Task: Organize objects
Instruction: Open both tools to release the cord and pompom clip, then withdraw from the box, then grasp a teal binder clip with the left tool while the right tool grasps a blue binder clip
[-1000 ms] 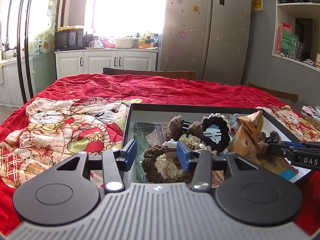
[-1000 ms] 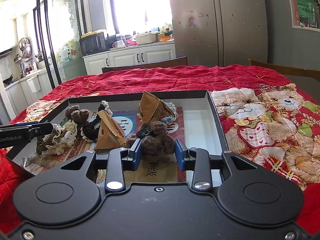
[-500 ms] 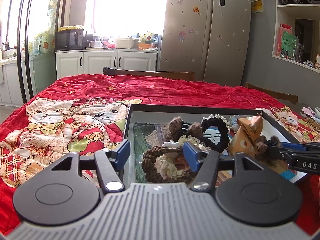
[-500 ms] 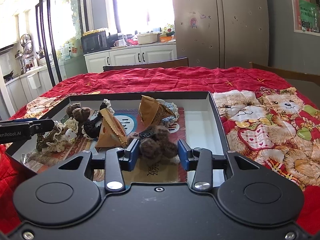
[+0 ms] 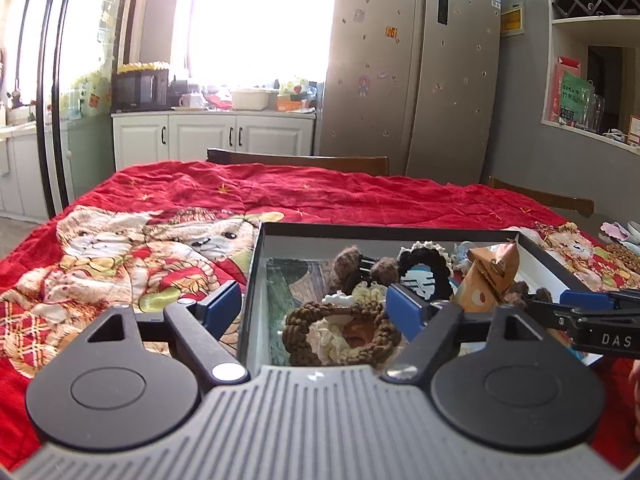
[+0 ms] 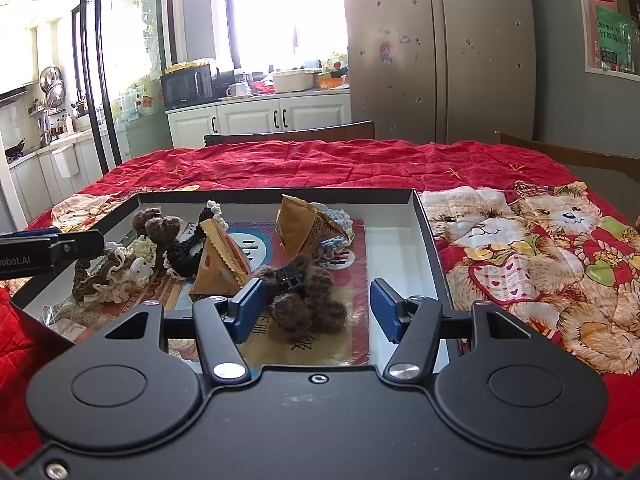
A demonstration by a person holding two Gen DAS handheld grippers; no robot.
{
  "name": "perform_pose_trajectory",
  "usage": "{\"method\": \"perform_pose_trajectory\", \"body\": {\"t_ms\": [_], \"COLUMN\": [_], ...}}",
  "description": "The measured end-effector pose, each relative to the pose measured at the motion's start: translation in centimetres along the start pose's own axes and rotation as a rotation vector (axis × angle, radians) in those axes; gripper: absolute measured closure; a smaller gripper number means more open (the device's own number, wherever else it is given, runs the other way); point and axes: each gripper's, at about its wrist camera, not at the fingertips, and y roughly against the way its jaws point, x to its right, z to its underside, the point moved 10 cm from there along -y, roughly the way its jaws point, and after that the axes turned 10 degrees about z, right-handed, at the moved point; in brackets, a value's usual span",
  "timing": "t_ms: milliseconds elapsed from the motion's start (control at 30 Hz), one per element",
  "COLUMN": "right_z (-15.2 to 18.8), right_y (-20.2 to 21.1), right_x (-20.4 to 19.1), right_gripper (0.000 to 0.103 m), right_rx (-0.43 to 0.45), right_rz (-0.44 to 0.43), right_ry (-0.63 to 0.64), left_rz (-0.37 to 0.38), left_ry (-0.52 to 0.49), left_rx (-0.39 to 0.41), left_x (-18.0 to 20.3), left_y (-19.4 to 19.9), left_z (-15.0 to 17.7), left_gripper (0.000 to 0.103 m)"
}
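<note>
Both grippers releasing hair accessories into the tray

Left wrist view: my left gripper (image 5: 314, 306) has just been opening its fingers, which now stand wide and clear of the brown crochet scrunchie (image 5: 340, 334); it lies between them at the near left corner of the black tray (image 5: 256, 256) on the red table cover (image 5: 120, 248). I judge the drop done, so I would lift straight back without snagging the yarn. Right wrist view: my right gripper (image 6: 312, 308) has also just been opening, 2 fingers apart around the fuzzy brown hair clip (image 6: 304, 298), which rests near the tray's near edge beside 1 orange snack packet (image 6: 220, 264). I would check the fuzz is free before pulling away.
</note>
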Motion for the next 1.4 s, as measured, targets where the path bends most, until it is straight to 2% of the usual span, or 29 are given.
{"method": "perform_pose_trajectory", "body": {"t_ms": [400, 700, 1000, 1267, 1400], "right_z": [-0.7, -1.8, -1.0, 2.1, 3.8], "right_y": [2.2, 5.9, 10.0, 11.8, 11.2], "right_x": [-0.4, -0.5, -2.6, -5.2, -6.0], "right_gripper": [0.041, 0.039, 0.037, 0.039, 0.042], "right_rx": [0.029, 0.043, 0.044, 0.011, -0.028], "right_rz": [-0.031, -0.081, -0.132, -0.149, -0.154], "right_ry": [-0.014, -0.049, 0.013, 0.102, 0.112], "left_rz": [0.034, 0.093, 0.153, 0.208, 0.254], "left_ry": [0.012, -0.024, -0.135, -0.290, -0.245], "left_rx": [0.029, 0.044, -0.054, -0.129, -0.176], "left_x": [0.6, 2.1, 3.7, 5.8, 5.8], "left_y": [2.2, 5.7, 7.6, 8.4, 7.3], "left_z": [-0.6, -0.8, 2.5, 5.7, 7.0], "left_gripper": [0.013, 0.006, 0.003, 0.006, 0.014]}}
